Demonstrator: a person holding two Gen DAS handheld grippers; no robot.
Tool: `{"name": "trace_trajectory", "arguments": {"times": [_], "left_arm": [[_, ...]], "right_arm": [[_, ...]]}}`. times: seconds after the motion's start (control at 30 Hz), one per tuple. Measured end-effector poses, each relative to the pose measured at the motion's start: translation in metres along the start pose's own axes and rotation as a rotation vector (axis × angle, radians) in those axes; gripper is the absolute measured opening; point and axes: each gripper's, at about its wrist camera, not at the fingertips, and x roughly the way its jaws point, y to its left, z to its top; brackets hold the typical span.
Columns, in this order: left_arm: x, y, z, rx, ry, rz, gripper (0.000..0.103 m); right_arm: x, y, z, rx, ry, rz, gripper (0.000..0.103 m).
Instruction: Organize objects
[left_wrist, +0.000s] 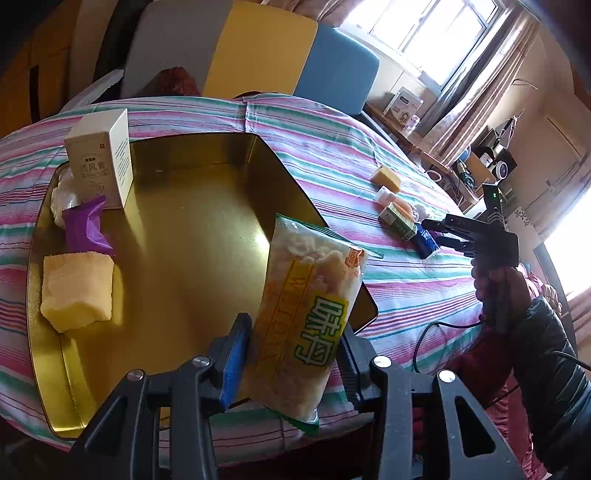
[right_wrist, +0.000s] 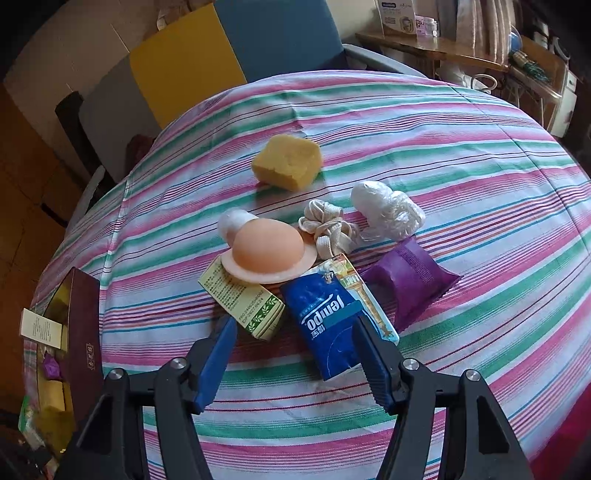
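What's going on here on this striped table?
A person is sorting small items into a gold tin with two handheld grippers. The left gripper holds a yellow snack packet over the tin's edge; a sponge, purple packet and white box are already inside. The right gripper hovers, jaws apart, around a blue tissue pack in the leftover pile.

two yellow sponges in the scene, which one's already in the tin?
The paler yellow sponge lies inside the gold tin, near the purple packet. The darker sponge sits out on the striped cloth.
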Motion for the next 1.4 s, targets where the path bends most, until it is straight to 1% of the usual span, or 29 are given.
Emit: {"name": "trace_trajectory", "arguments": {"times": [0.17,0.27,0.4,0.47,0.53,0.63,0.7,0.8,0.9,0.93,1.07,1.13,1.2,1.3,1.4], "left_arm": [[-0.001,0.001,0.000,0.005,0.001,0.003,0.044],[-0.002,0.002,0.000,0.009,0.003,0.006,0.044],[-0.001,0.002,0.001,0.010,0.004,0.015,0.044],[-0.002,0.004,0.001,0.002,0.006,0.015,0.044],[-0.003,0.006,0.002,-0.003,0.006,0.020,0.044],[-0.006,0.009,0.003,-0.013,0.006,0.024,0.044],[-0.006,0.012,0.004,-0.023,0.008,0.029,0.044],[-0.004,0.016,0.005,-0.036,0.015,0.035,0.044],[0.000,0.017,0.007,-0.045,0.021,0.034,0.044],[0.000,0.018,0.008,-0.048,0.022,0.035,0.044],[0.001,0.017,0.011,-0.048,0.023,0.040,0.044],[-0.002,0.015,0.012,-0.048,0.010,0.041,0.044],[-0.006,0.014,0.014,-0.046,-0.005,0.041,0.044],[-0.016,0.017,0.015,-0.049,-0.027,0.056,0.044],[-0.037,0.032,0.014,-0.081,-0.064,0.088,0.044]], "right_arm": [[0.002,0.008,0.003,-0.026,0.009,0.002,0.066],[0.006,0.014,0.010,-0.029,0.016,0.002,0.066],[0.021,0.021,0.030,-0.007,0.031,-0.001,0.066],[0.031,0.025,0.042,0.002,0.034,-0.022,0.066],[0.043,0.030,0.056,-0.014,0.044,-0.040,0.066],[0.063,0.043,0.074,-0.091,0.094,-0.070,0.066],[0.077,0.053,0.082,-0.173,0.134,-0.104,0.068],[0.089,0.062,0.090,-0.262,0.169,-0.127,0.063],[0.104,0.068,0.089,-0.332,0.237,-0.132,0.061],[0.106,0.069,0.088,-0.359,0.232,-0.147,0.057],[0.103,0.067,0.088,-0.362,0.207,-0.144,0.052],[0.095,0.067,0.090,-0.344,0.156,-0.151,0.051],[0.080,0.070,0.092,-0.327,0.101,-0.123,0.051],[0.059,0.085,0.088,-0.357,0.036,-0.113,0.050],[0.036,0.099,0.080,-0.382,-0.020,-0.085,0.051]]}}
